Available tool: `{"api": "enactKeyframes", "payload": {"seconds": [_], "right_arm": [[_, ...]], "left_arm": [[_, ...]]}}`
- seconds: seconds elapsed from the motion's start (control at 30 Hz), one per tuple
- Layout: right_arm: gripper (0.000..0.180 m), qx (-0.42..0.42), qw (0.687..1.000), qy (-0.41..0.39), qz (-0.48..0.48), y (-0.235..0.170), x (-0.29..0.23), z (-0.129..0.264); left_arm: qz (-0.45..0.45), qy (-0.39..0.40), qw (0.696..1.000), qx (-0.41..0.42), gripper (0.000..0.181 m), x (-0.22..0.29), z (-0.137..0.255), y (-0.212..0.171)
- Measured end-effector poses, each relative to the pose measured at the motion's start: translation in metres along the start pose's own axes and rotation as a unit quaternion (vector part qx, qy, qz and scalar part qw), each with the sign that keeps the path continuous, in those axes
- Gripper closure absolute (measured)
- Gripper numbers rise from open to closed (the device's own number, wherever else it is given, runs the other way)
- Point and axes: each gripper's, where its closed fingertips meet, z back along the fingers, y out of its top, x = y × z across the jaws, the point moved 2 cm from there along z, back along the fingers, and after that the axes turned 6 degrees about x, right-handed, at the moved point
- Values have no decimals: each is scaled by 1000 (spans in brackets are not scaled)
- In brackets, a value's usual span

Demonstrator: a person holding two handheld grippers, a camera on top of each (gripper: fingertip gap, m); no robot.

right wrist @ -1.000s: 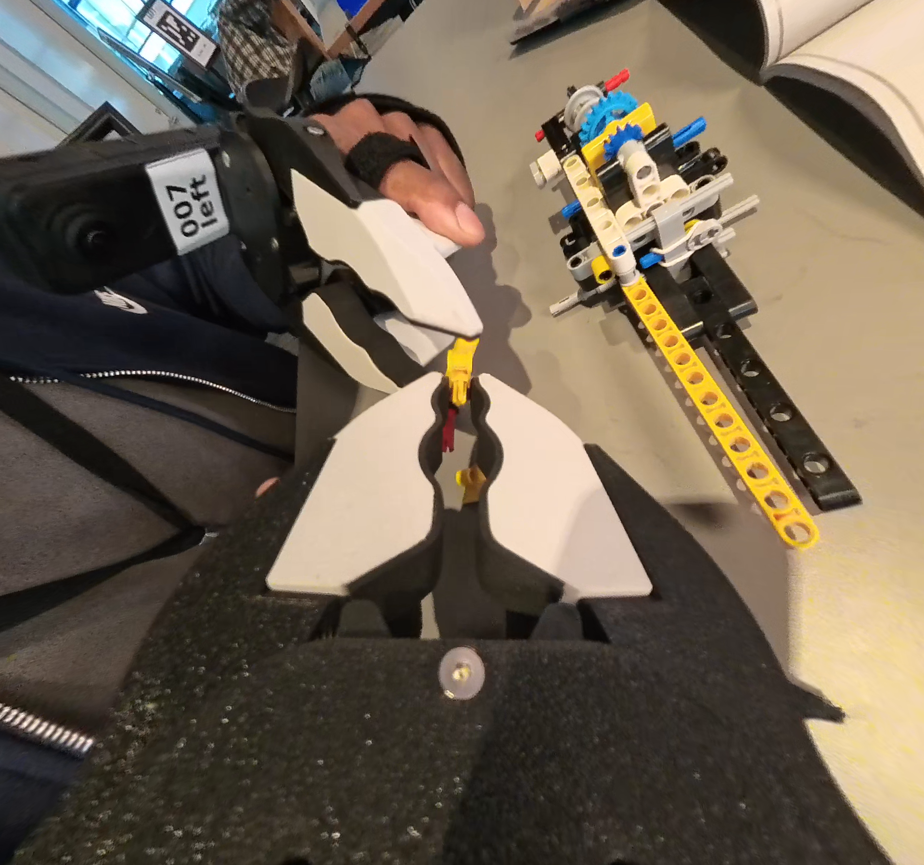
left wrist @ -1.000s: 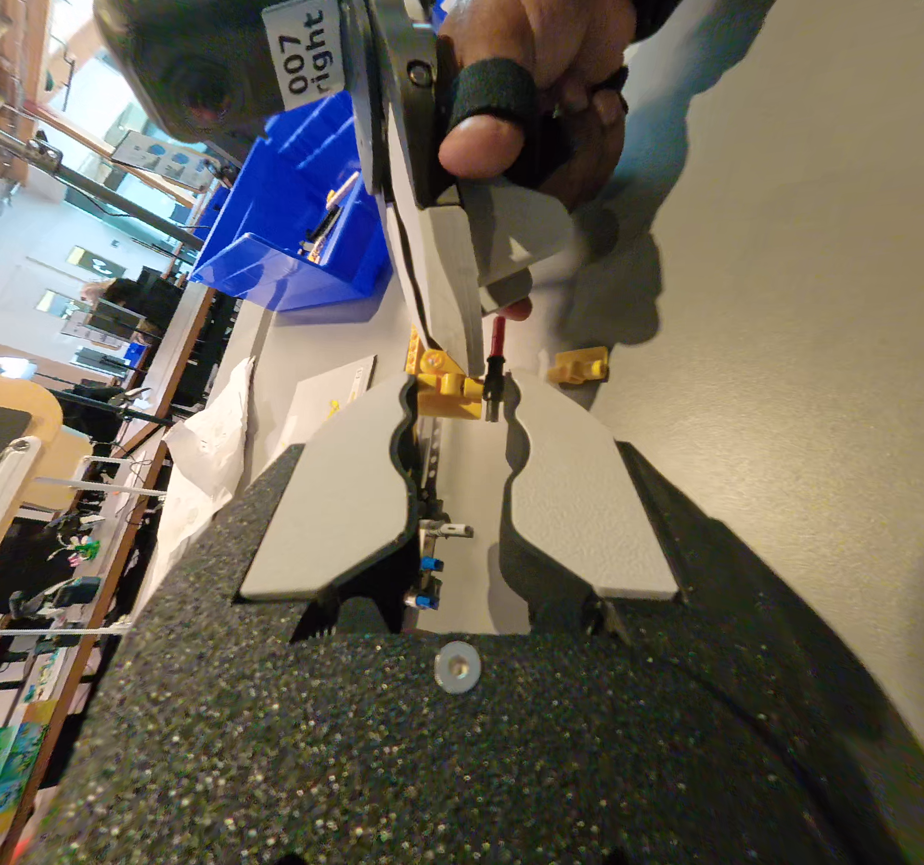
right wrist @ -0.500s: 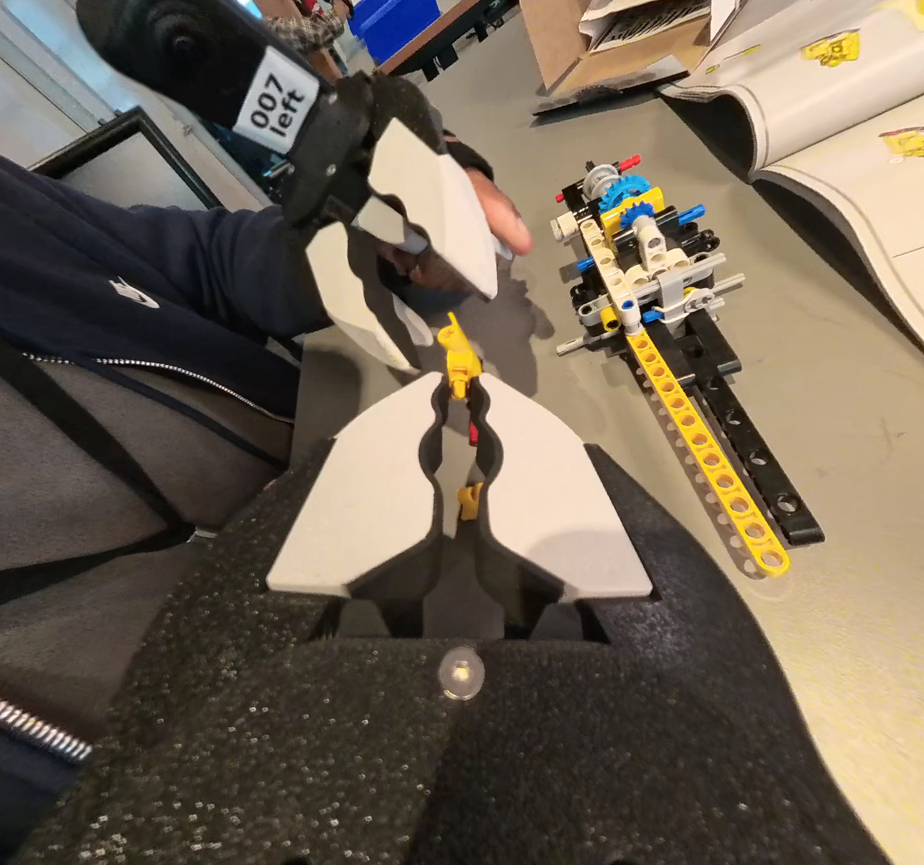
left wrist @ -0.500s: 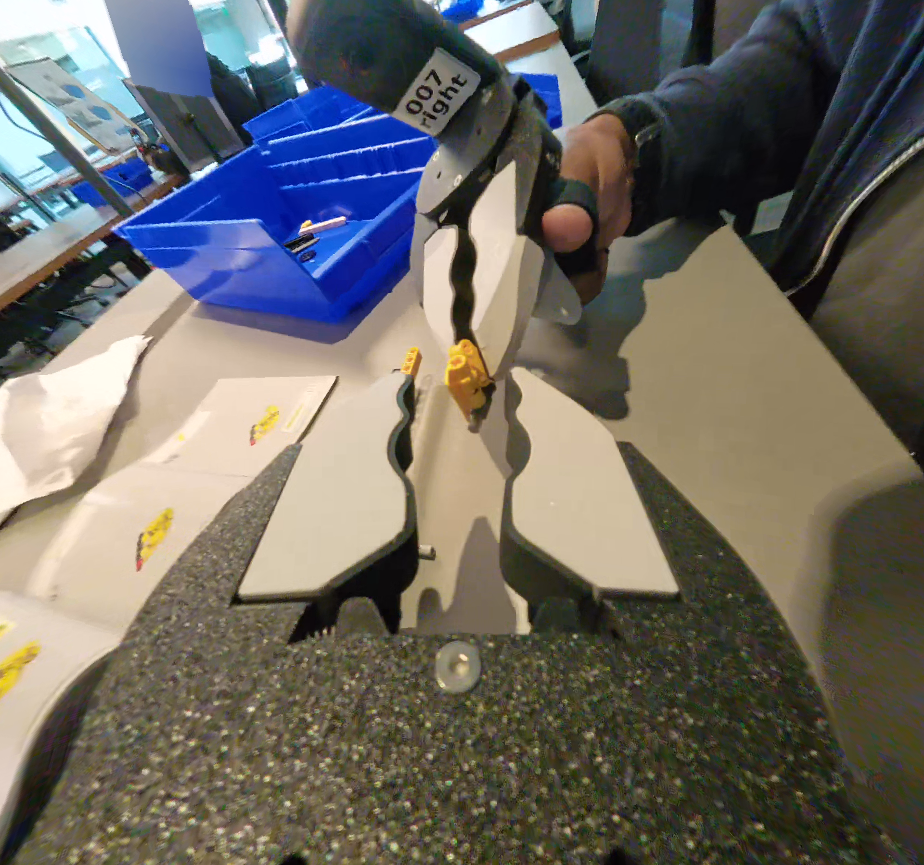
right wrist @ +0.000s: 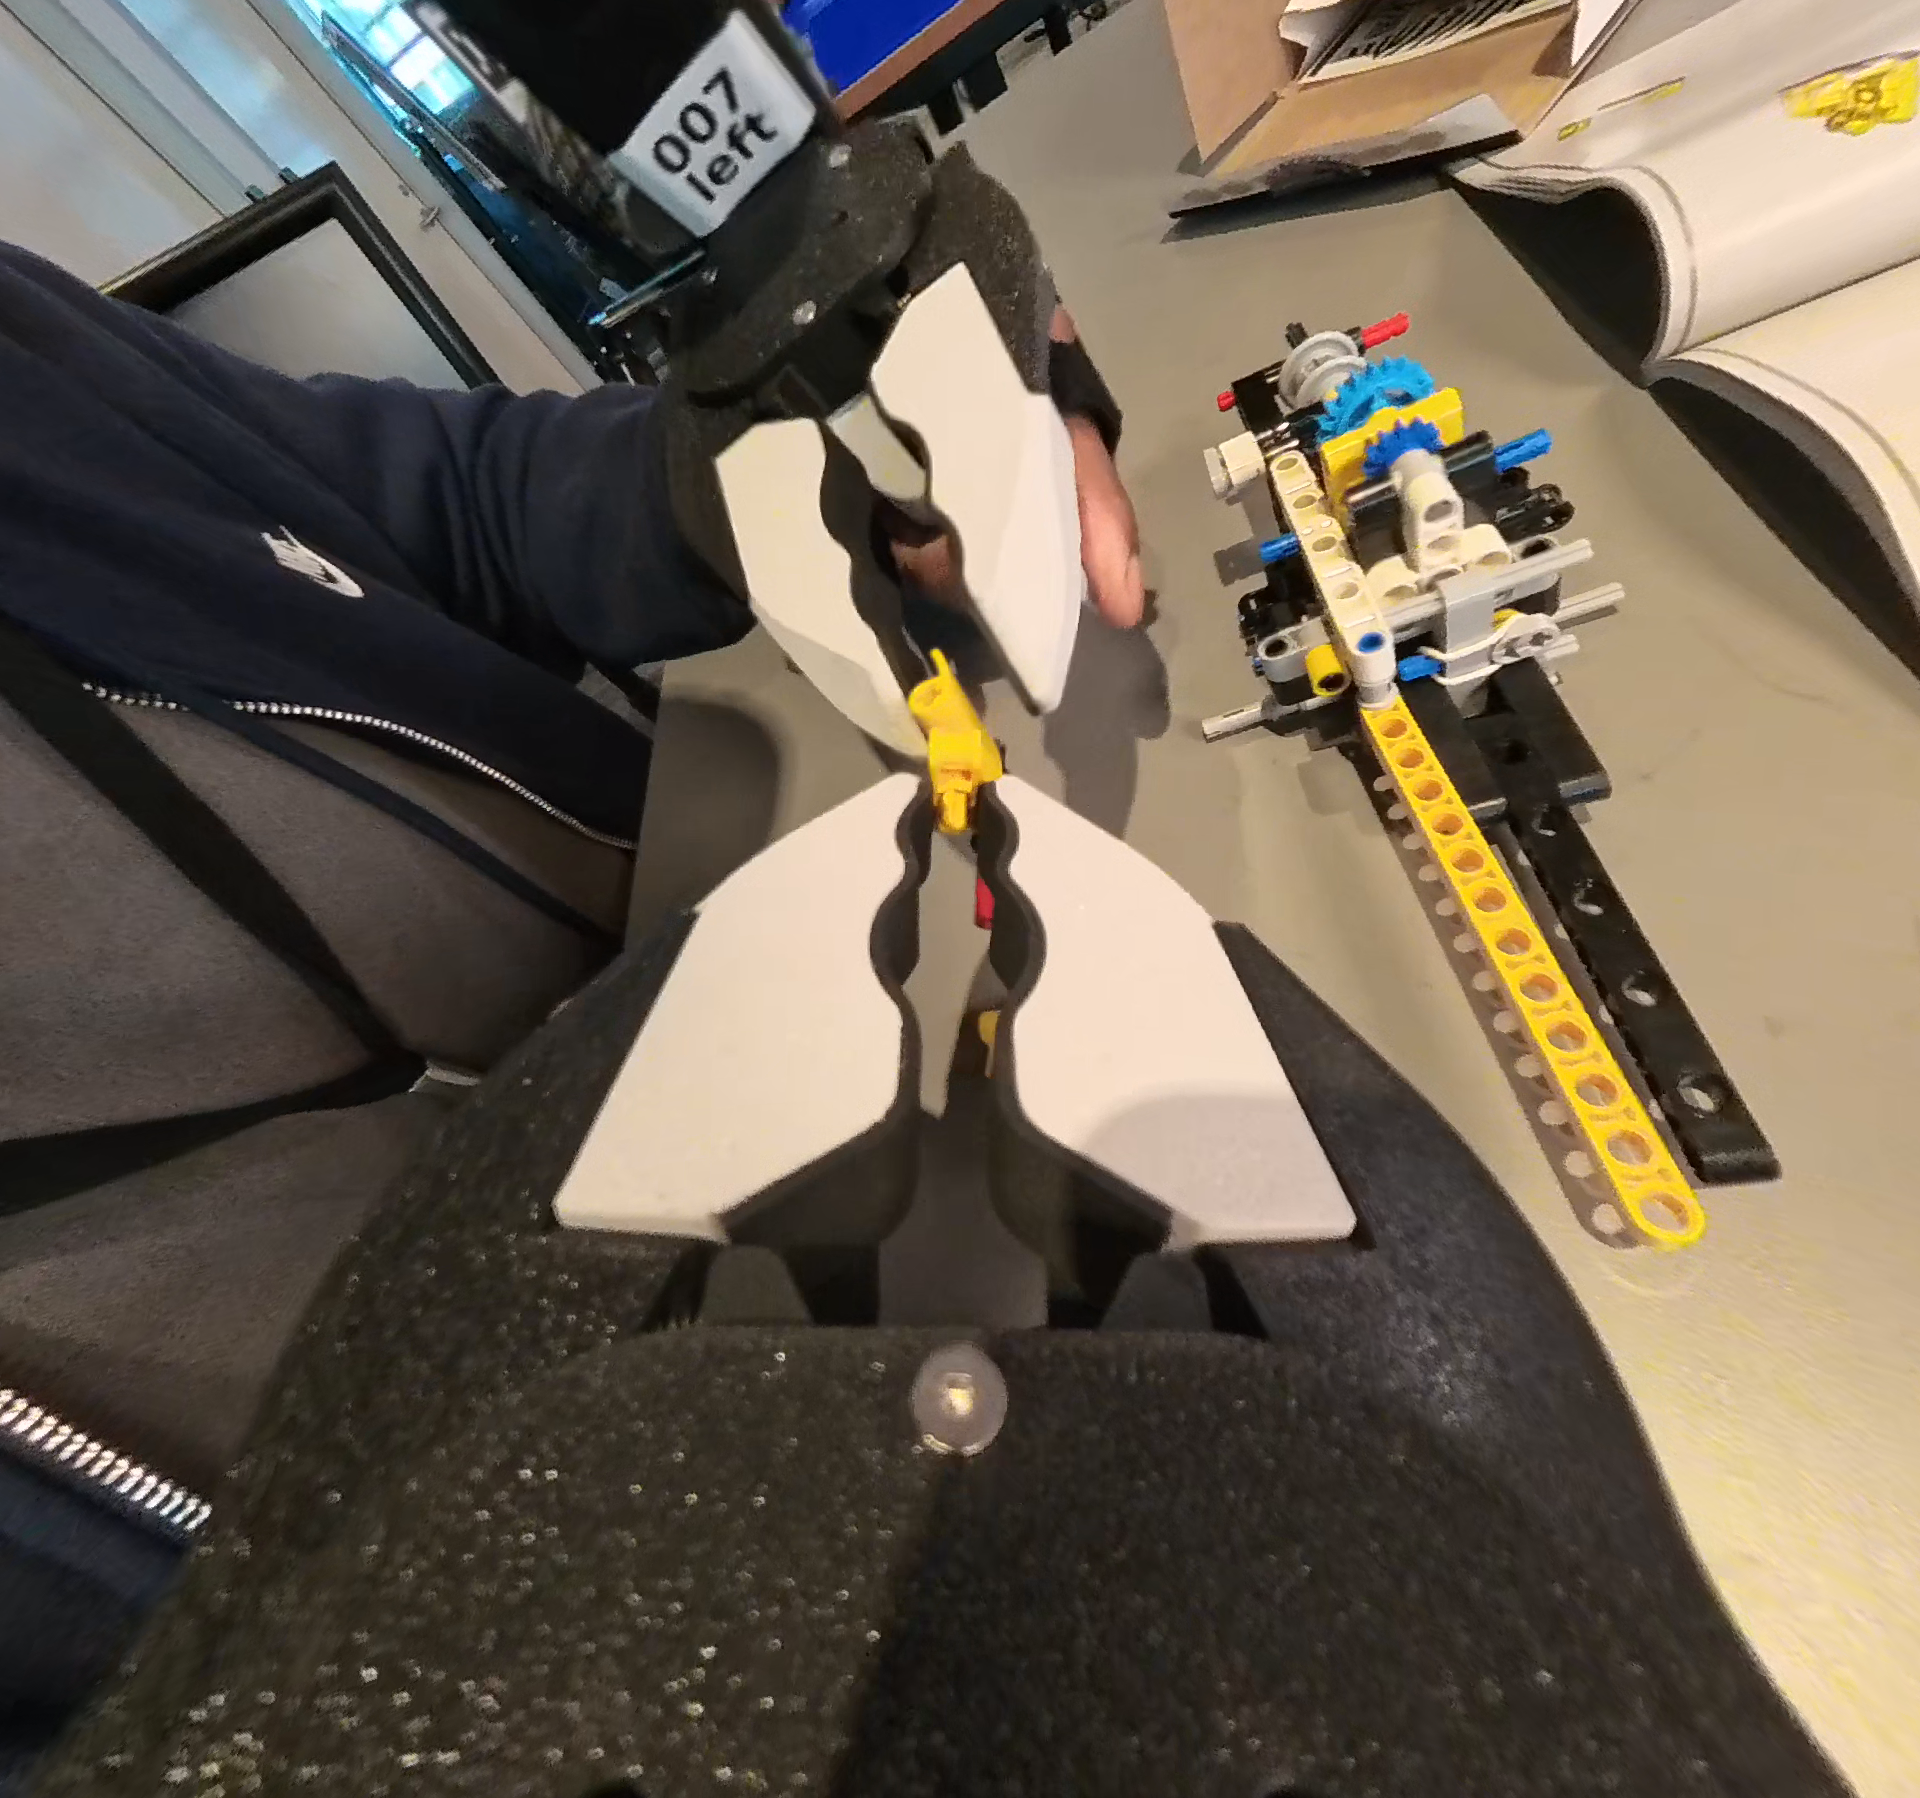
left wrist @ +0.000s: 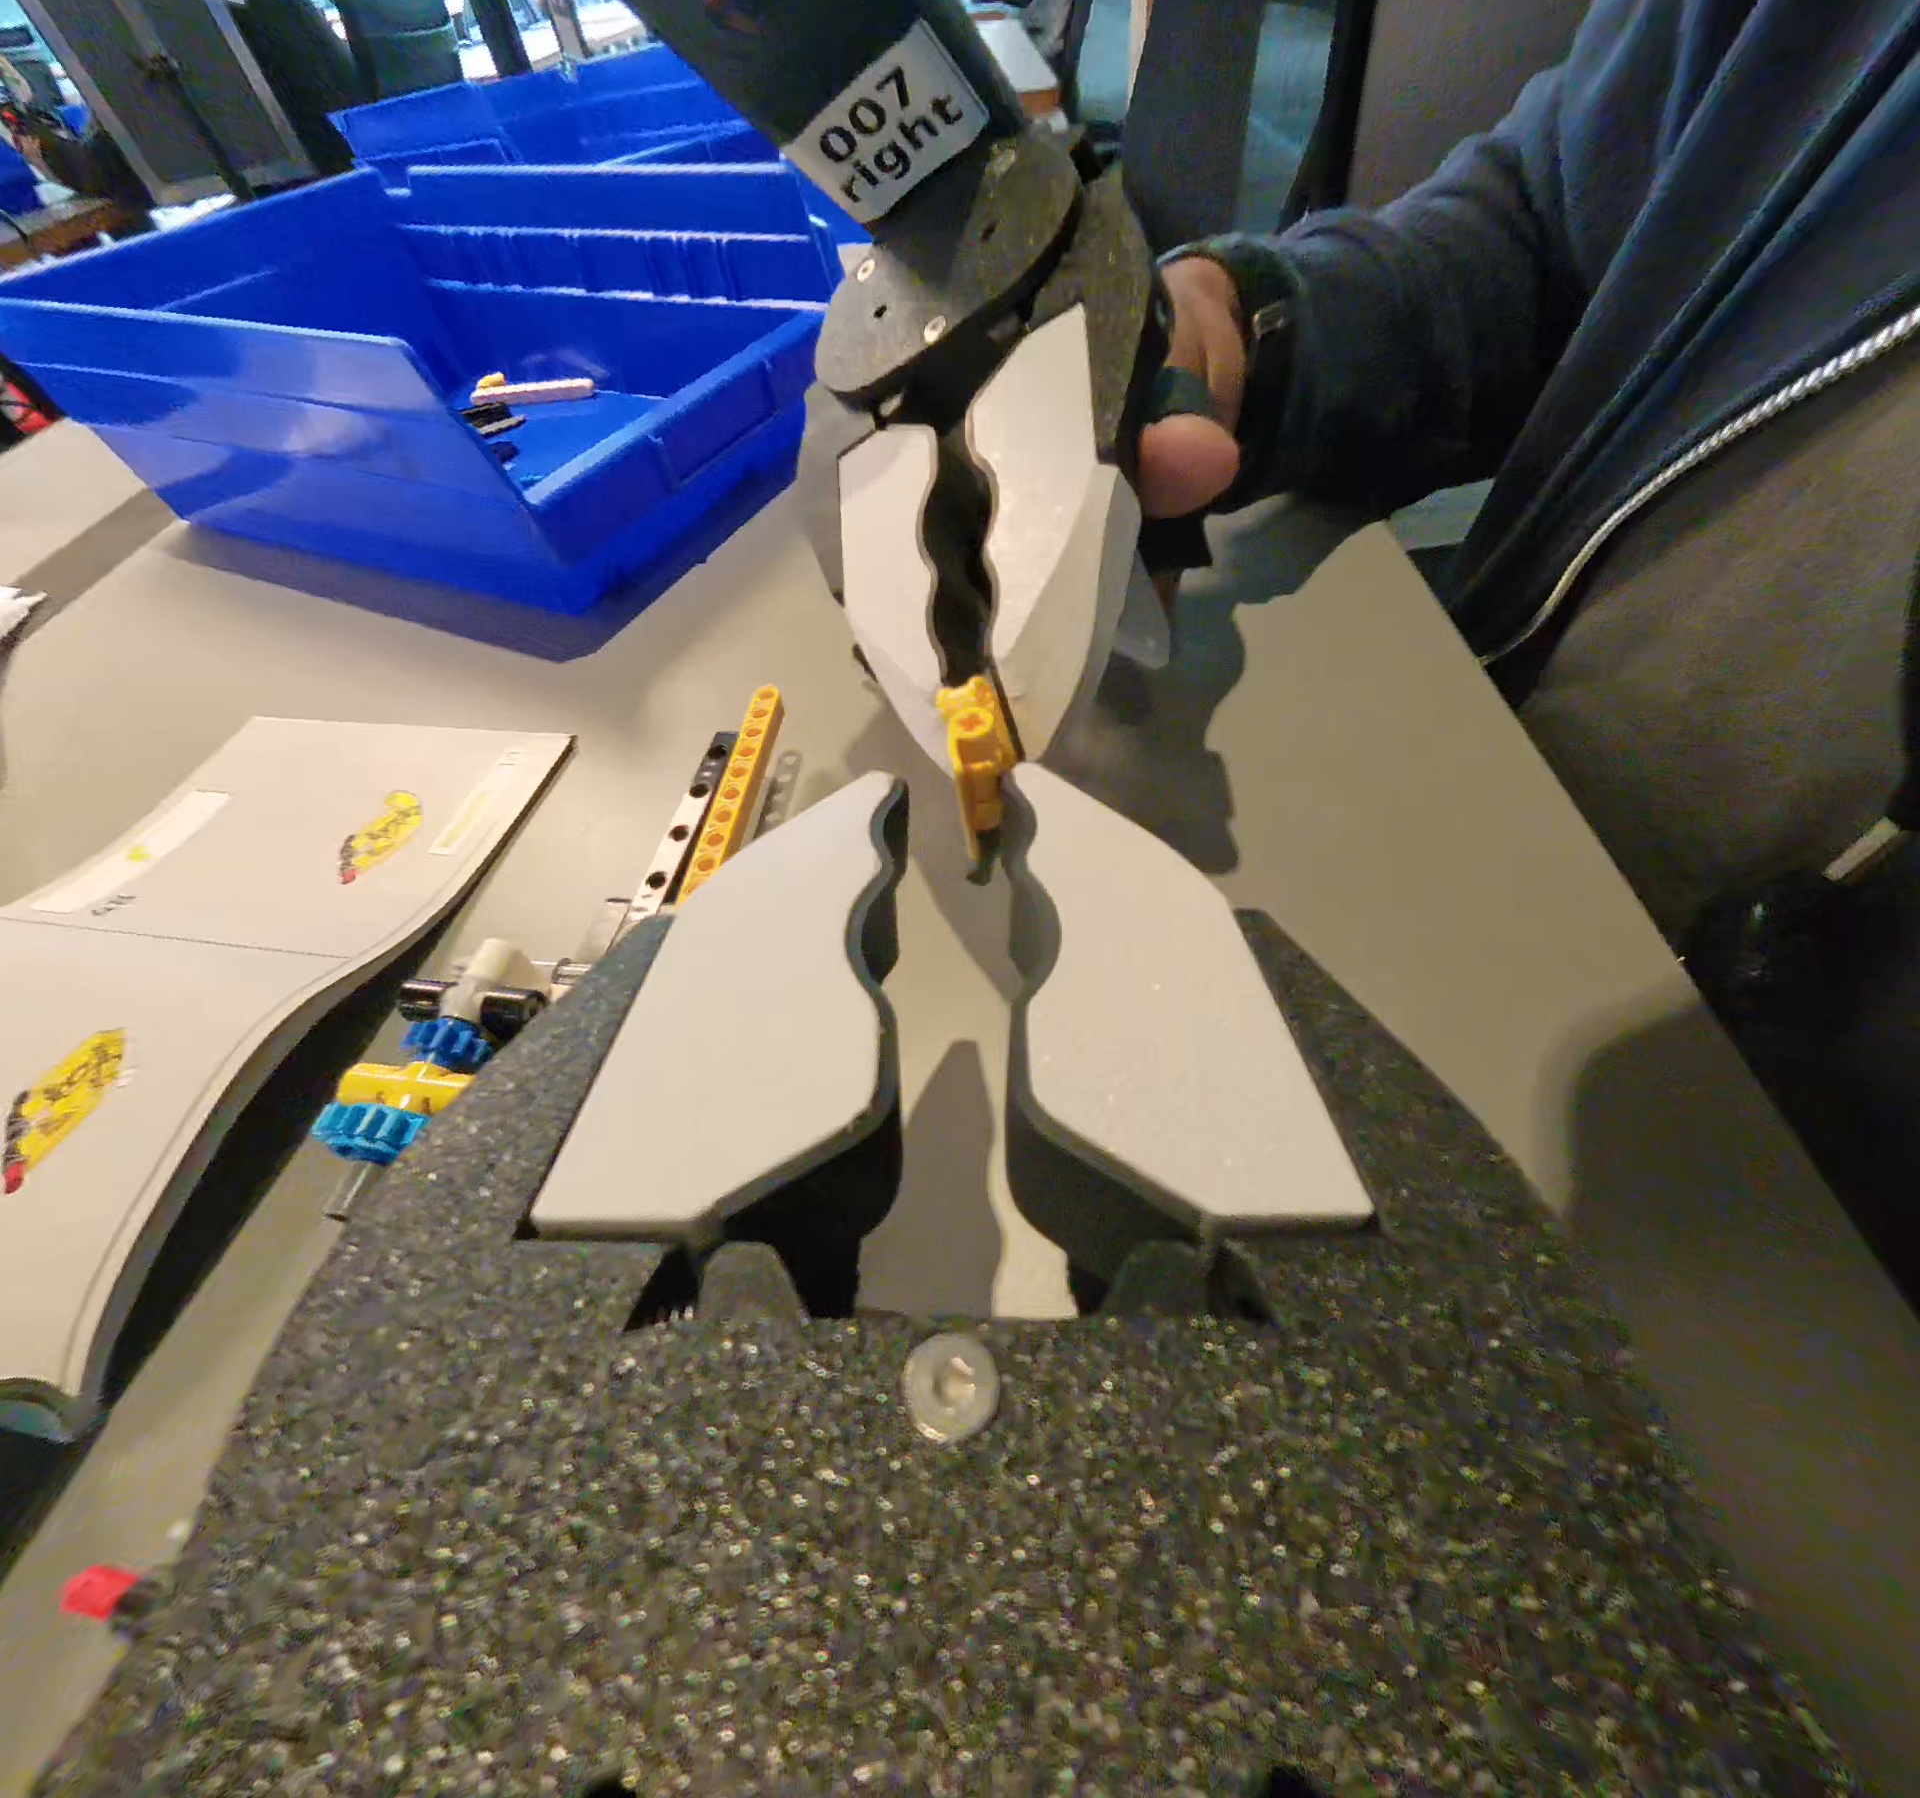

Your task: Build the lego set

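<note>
Holding the small yellow connector (right wrist: 954, 749) pinched at the right gripper (right wrist: 961, 818) tips, above the grey table (left wrist: 1351, 813); left gripper (left wrist: 961, 818) jaws parted, tips beside the piece, not clamping. Judgement: line up squarely, squeeze only once seated. Half-built lego chassis (right wrist: 1455, 668) lies well apart. Blue bins (left wrist: 468, 398), open manual (left wrist: 260, 875) nearby.

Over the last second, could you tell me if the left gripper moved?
Yes: the left gripper rolled upright; the blue bin, tilted in its view before, now sits level.
</note>
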Motion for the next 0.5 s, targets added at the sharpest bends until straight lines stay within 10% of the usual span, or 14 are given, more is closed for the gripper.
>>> {"api": "enactKeyframes", "payload": {"seconds": [0.5], "right_arm": [[172,-8,998,-25,64,6,-4,-2]], "left_arm": [[95,-48,994,29,174,5,1,7]]}}
